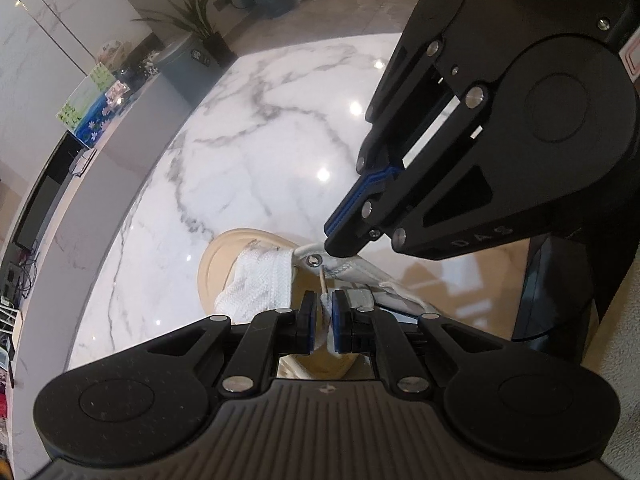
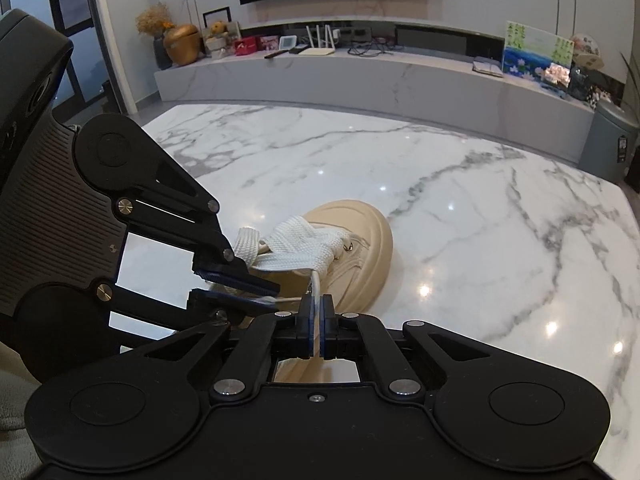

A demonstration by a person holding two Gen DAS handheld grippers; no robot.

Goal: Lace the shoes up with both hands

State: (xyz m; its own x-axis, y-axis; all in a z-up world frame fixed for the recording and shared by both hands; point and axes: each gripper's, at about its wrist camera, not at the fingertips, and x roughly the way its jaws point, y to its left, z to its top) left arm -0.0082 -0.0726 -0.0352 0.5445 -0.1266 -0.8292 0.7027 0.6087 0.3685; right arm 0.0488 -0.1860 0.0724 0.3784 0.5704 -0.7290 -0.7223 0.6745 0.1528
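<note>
1. The shoe (image 2: 352, 248) is a beige sneaker lying on the white marble table (image 2: 480, 208), close in front of both of your grippers, with wide white laces (image 2: 304, 248) crossed over its tongue.
2. Your left gripper (image 1: 322, 322) is nearly closed: its blue pads (image 1: 338, 320) pinch the white lace end (image 1: 325, 304), whose thin stiff tip (image 1: 322, 280) sticks up toward a metal eyelet (image 1: 315, 259).
3. That eyelet sits in the white eyelet flap (image 1: 352, 270) of the shoe; the tip is just below it, and you cannot tell whether it has entered the hole.
4. Your right gripper (image 2: 316, 326) is clamped tight on a thin white strip (image 2: 316, 280) of the shoe's edge; in the left wrist view its fingertips (image 1: 340, 242) bear on the flap right beside the eyelet.
5. The shoe's long axis runs away from your right gripper, with the rounded toe (image 2: 376, 224) pointing up and to the right in the right wrist view, toward the far side of the table.
6. In the right wrist view your left gripper (image 2: 260, 292) comes in from the left, across the shoe's opening.
</note>
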